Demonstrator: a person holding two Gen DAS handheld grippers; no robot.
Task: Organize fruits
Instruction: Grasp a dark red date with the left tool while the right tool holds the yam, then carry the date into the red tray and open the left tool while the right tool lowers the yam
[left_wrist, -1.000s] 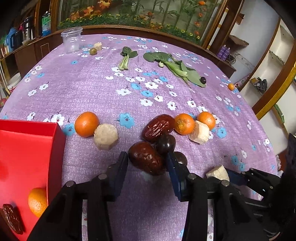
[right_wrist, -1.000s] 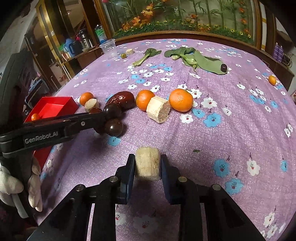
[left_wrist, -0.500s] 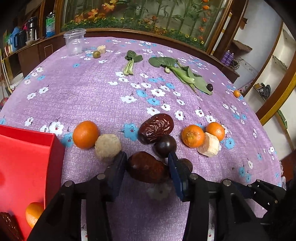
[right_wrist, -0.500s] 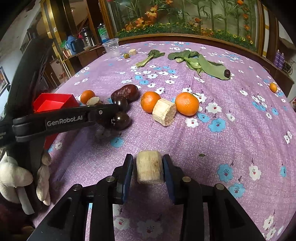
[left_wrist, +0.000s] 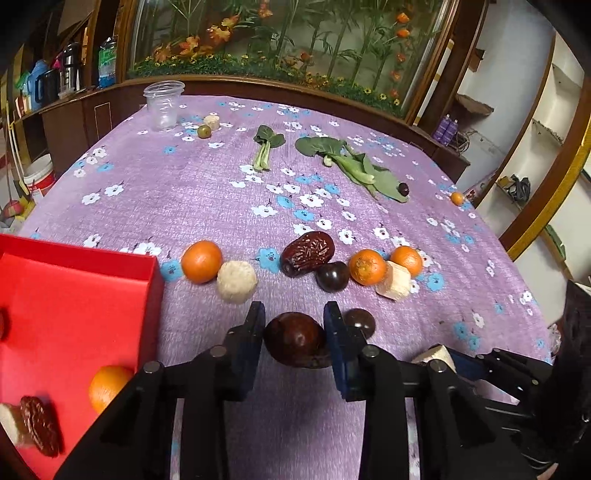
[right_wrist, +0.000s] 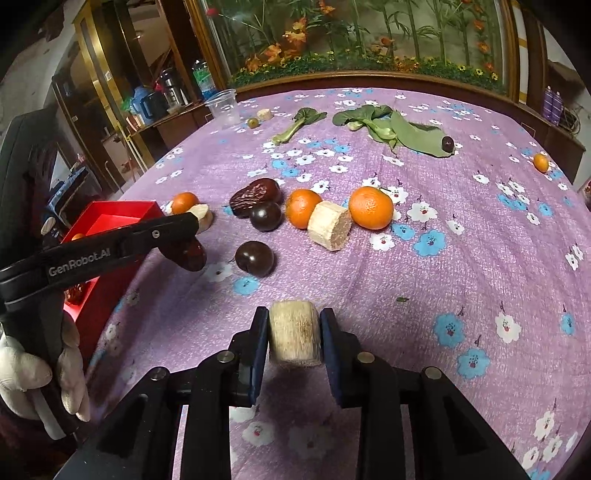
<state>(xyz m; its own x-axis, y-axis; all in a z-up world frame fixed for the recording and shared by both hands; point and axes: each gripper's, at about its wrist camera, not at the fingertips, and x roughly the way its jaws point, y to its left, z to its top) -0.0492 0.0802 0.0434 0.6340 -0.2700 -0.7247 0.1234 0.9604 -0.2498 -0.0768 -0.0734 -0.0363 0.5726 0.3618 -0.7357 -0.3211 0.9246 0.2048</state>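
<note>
My left gripper (left_wrist: 294, 325) is shut on a smooth dark red date (left_wrist: 295, 343) and holds it above the purple cloth, just right of the red box (left_wrist: 74, 295). The box holds an orange (left_wrist: 107, 386) and a wrinkled date (left_wrist: 38, 424). My right gripper (right_wrist: 293, 328) is shut on a pale cut cylinder piece (right_wrist: 293, 336). On the cloth lie oranges (left_wrist: 201, 261) (left_wrist: 367, 266), a wrinkled date (left_wrist: 308, 253), dark plums (left_wrist: 332, 276) (right_wrist: 255, 258) and pale cut pieces (left_wrist: 236, 281) (right_wrist: 328, 225).
Green leaves (left_wrist: 354, 166) and a small leafy stalk (left_wrist: 266, 147) lie farther back, with a clear plastic cup (left_wrist: 164, 105), a small green fruit (left_wrist: 204, 131) and a small orange (left_wrist: 457, 198) near the far right edge. A wooden ledge borders the table's back.
My left gripper has lifted the smooth date off the cloth and drawn back left, away from the plums. My right gripper has kept its hold on the pale piece.
</note>
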